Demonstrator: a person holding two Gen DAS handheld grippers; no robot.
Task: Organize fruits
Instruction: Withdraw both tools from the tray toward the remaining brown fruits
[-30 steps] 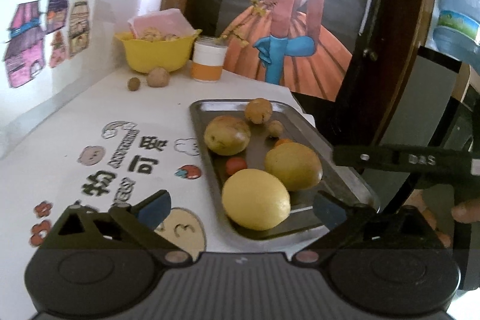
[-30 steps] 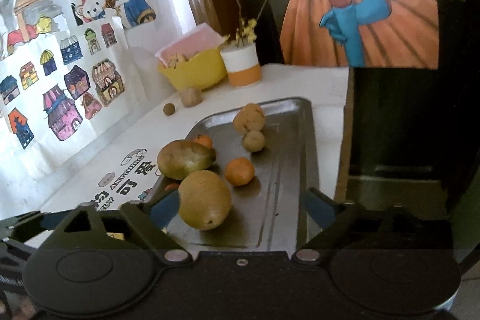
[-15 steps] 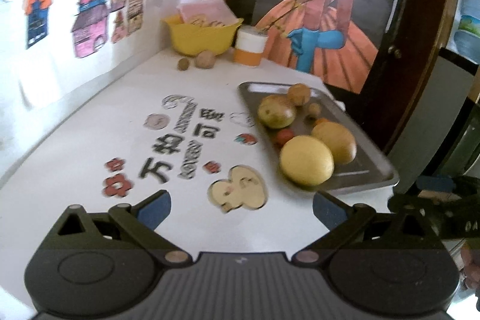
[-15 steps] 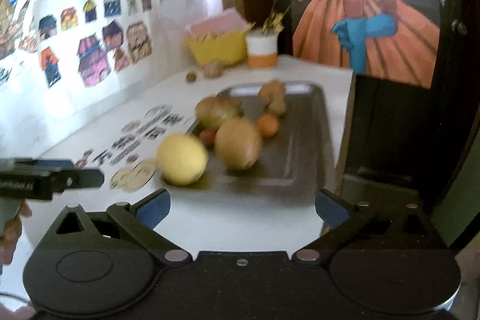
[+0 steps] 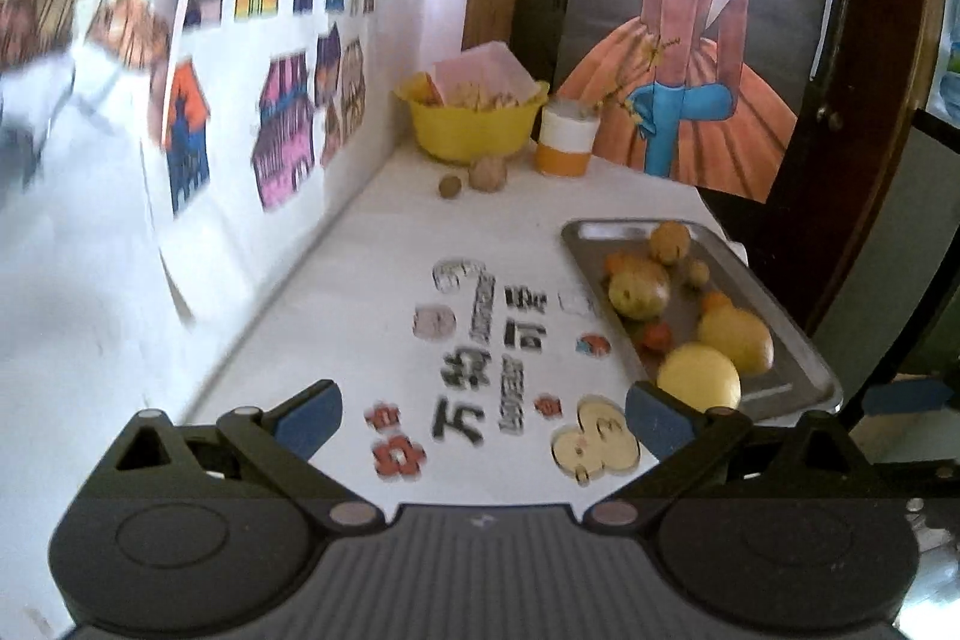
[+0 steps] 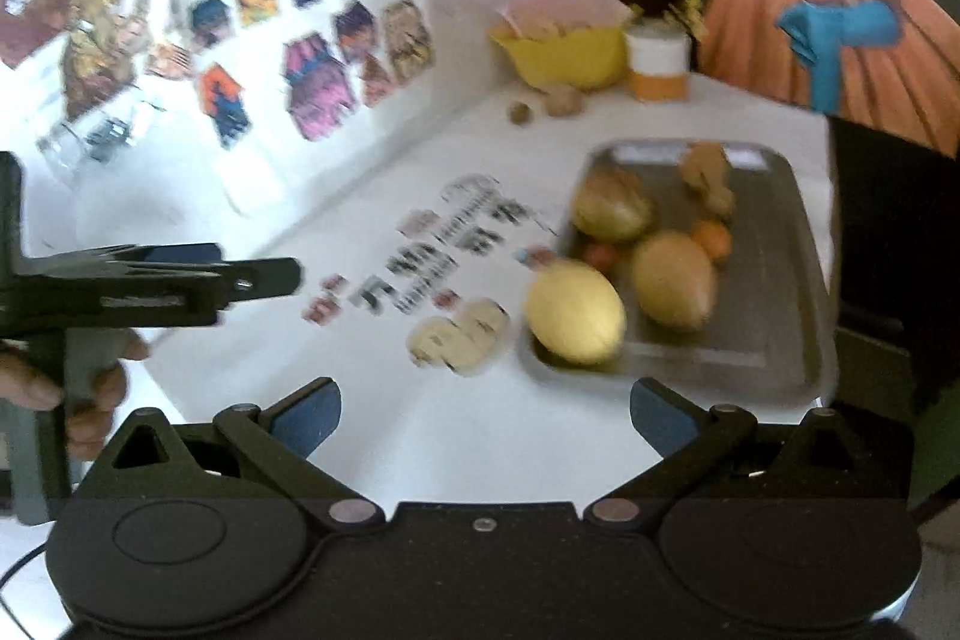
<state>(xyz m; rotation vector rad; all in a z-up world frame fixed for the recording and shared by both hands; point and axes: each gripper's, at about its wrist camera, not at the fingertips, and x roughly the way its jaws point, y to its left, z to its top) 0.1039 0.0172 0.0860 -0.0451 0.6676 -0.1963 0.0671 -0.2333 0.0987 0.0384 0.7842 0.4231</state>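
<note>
A metal tray (image 5: pixel 792 334) (image 6: pixel 774 364) lies at the right of the white table and holds several fruits. A yellow lemon (image 5: pixel 699 379) (image 6: pixel 576 313) sits at its near corner, a second yellow-brown fruit (image 5: pixel 735 340) (image 6: pixel 675 280) beside it, and a greenish fruit (image 5: pixel 639 287) (image 6: pixel 612 211) farther back with small orange ones around. My left gripper (image 5: pixel 483 421) is open above the printed table top, left of the tray. Nothing sits between the fingers of my open right gripper (image 6: pixel 486 415), which hangs short of the tray's near edge.
A yellow bowl (image 5: pixel 474 124) (image 6: pixel 564 52) and a white-and-orange cup (image 5: pixel 567 142) stand at the far wall, with two brown nuts (image 5: pixel 474 178) in front. Cartoon posters cover the left wall. A hand (image 6: pixel 90 400) holds the left tool at the left of the right wrist view.
Both grippers have pulled back and away from the tray, which now looks smaller and farther off. The left gripper has swung left over the printed table top. Both stay open.
</note>
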